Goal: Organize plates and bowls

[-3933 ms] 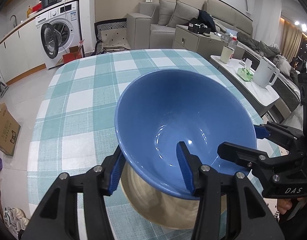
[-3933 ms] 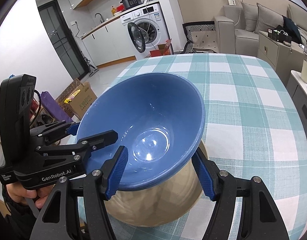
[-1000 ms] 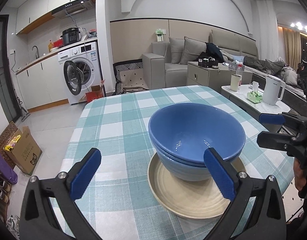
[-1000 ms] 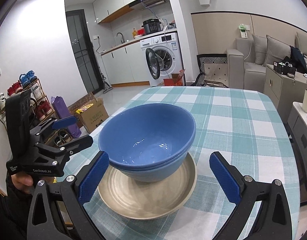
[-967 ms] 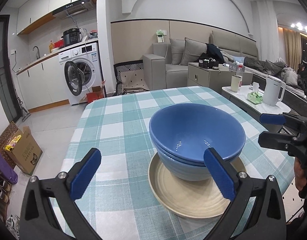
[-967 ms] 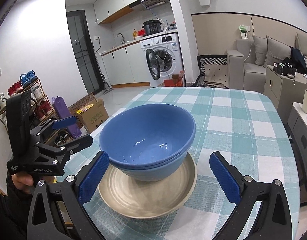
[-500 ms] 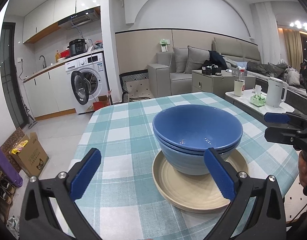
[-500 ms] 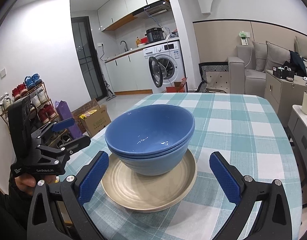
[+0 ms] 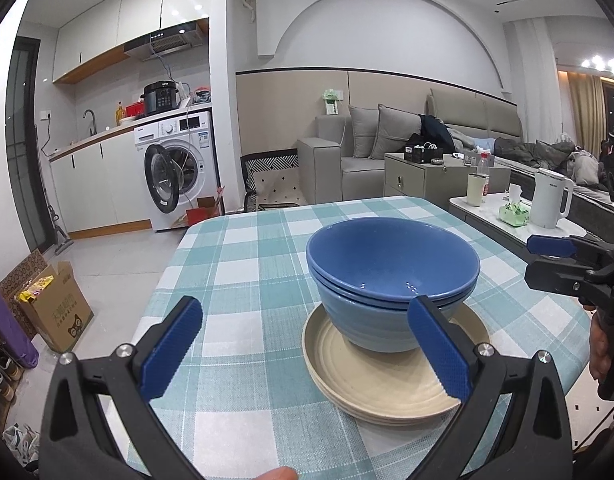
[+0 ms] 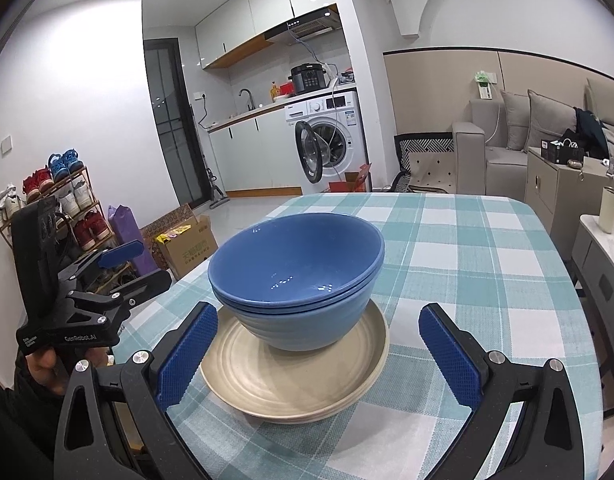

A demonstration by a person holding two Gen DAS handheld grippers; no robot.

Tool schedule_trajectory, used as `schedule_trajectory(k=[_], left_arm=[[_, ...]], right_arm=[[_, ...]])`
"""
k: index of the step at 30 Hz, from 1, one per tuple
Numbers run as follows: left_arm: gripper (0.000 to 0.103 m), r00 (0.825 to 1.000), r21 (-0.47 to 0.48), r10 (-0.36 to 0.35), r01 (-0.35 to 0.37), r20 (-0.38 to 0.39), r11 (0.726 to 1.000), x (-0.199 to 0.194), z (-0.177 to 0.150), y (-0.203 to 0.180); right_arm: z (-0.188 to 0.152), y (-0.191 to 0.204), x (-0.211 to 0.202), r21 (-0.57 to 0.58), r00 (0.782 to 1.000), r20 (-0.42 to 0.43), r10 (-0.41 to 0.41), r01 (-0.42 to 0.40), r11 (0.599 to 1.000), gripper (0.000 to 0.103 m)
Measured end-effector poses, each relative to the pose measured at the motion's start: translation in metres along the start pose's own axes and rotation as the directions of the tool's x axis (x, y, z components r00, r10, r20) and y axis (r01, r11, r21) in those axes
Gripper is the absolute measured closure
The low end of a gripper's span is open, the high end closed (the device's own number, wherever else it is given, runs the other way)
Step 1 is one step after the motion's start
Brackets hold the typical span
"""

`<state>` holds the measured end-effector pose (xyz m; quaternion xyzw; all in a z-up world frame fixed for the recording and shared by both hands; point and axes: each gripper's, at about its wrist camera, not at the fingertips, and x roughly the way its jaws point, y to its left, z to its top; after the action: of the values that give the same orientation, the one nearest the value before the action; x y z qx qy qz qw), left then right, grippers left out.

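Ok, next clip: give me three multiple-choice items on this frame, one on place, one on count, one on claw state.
1. Where do the blue bowls sit?
A. on the beige plates
B. straight on the tablecloth
C. in a claw

2. How many blue bowls are nested together?
A. one
B. two
C. four

3. How are the left claw and right claw?
A. both shut on a bowl
B. one open, one shut
C. both open, holding nothing

Answers:
1. A, the bowl stack rests inside the plate rim on the checked table.
2. B, two rims show, one just above the other.
3. C, each view shows its pads spread wide, apart from the dishes.
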<state>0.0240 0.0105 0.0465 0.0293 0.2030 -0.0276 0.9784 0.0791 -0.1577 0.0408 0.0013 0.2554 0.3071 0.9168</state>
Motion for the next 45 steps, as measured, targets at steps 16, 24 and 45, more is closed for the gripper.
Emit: schedule_trajectory(k=[16, 24, 45], left_arm=[[0.000, 1.000, 0.007, 0.016, -0.016, 0.015, 1.000, -0.007, -0.030, 0.001], [0.000, 0.999, -0.015, 0.027, -0.026, 0.048, 1.000, -0.011, -0.046, 0.003], [0.000, 0.997, -0.025, 0.030, -0.028, 0.068, 0.999, -0.020, -0.057, 0.000]], right_arm=[[-0.025, 0.005, -0.016, -0.056, 0.997, 0.080, 0.000, 0.005, 0.998, 0.001], [-0.047, 0.007, -0.026, -0.076, 0.993, 0.118, -0.001, 0.010, 0.997, 0.001], [-0.072, 0.010, -0.041, -0.085, 0.984, 0.179, 0.005, 0.010, 0.996, 0.001]])
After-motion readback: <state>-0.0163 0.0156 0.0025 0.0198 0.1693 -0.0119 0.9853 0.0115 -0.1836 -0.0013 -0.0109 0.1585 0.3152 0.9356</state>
